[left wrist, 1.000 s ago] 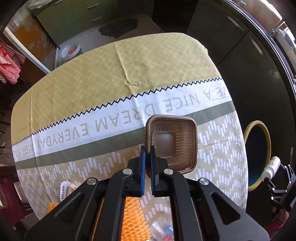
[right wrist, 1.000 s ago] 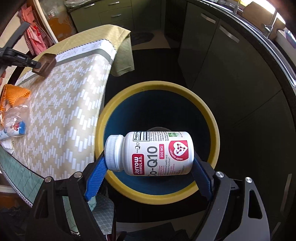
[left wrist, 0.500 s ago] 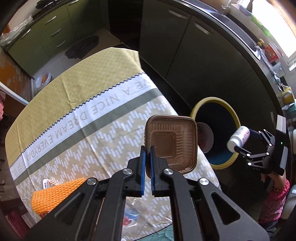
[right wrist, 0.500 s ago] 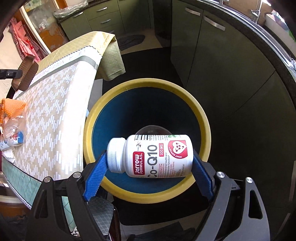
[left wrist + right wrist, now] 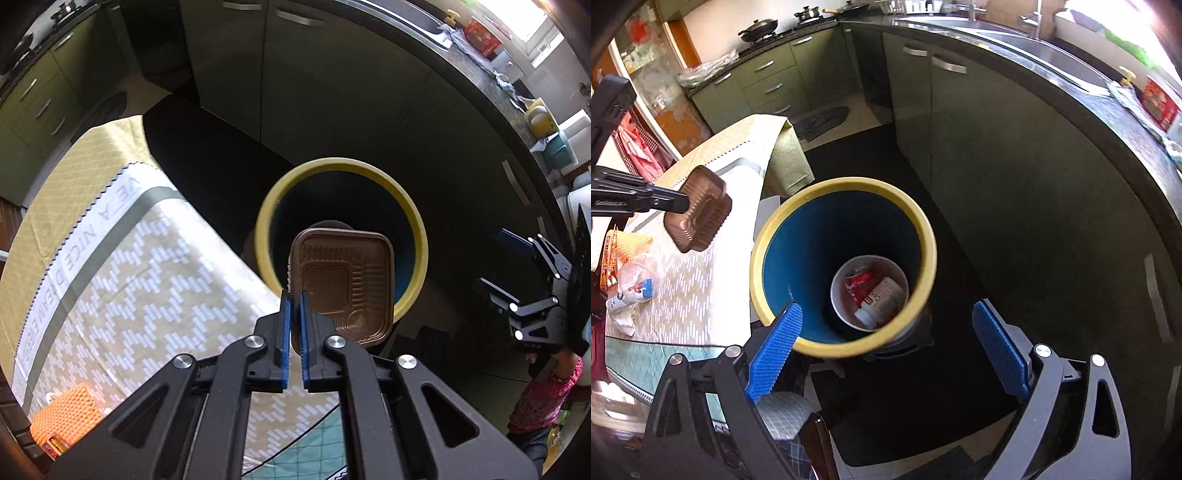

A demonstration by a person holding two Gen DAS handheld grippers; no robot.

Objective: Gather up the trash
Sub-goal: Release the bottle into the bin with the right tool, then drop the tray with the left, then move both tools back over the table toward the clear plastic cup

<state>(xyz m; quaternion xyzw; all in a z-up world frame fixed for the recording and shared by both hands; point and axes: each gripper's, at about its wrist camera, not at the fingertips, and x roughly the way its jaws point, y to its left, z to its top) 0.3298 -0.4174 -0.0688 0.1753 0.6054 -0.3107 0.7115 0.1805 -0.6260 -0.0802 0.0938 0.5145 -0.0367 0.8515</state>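
My left gripper [image 5: 293, 306] is shut on the rim of a brown plastic tray [image 5: 341, 286] and holds it in the air over the yellow-rimmed blue bin [image 5: 413, 225]. The tray also shows in the right wrist view [image 5: 698, 214], left of the bin [image 5: 846, 184]. My right gripper [image 5: 886, 332] is open and empty just above the bin's near rim. A white pill bottle [image 5: 882, 299] lies at the bin's bottom beside a red can [image 5: 858, 282]. The right gripper also shows in the left wrist view [image 5: 506, 262].
The table with the patterned cloth [image 5: 122, 266] stands left of the bin. On it lie an orange mesh item [image 5: 66, 413], a crumpled plastic bag [image 5: 633, 280] and a small tube [image 5: 629, 297]. Green kitchen cabinets [image 5: 997, 140] stand behind the bin.
My right gripper opened and the pill bottle fell into the bin. My left gripper carried the brown tray from above the table to over the bin.
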